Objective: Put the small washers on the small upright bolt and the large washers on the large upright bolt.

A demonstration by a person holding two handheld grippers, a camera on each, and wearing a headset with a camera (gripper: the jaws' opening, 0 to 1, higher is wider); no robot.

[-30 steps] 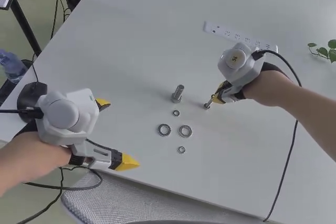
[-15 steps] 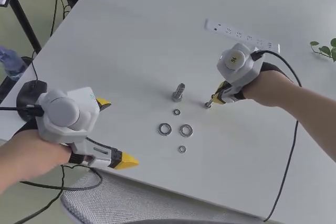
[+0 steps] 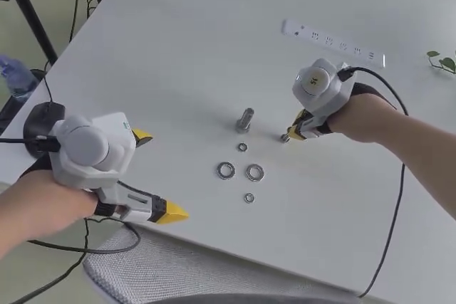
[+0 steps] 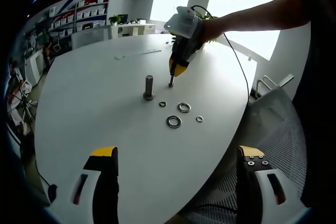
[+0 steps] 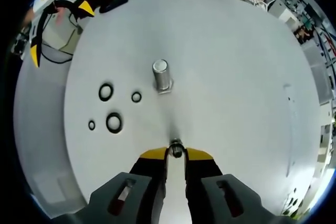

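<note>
head view: right tool point(image 3: 291, 135) clenched on the small bolt point(image 3: 283, 137), the bolt's foot at the desk point(image 3: 178, 48), near the large bolt point(image 3: 244, 119); two large washers point(image 3: 226, 169) and two small washers point(image 3: 242, 147) lie loose on the desk, none threaded; left tool point(image 3: 155, 174) released, holding nothing, well apart. left gripper view: small bolt point(image 4: 171, 81) looks upright under the closed jaws; own jaws spread wide. right gripper view: jaws pinch the bolt's top; large bolt point(image 5: 161, 75) stands ahead. risk: letting go off-plumb would likely topple the narrow bolt, which could roll into the washers; a sideways pull on release could do likewise.
</note>
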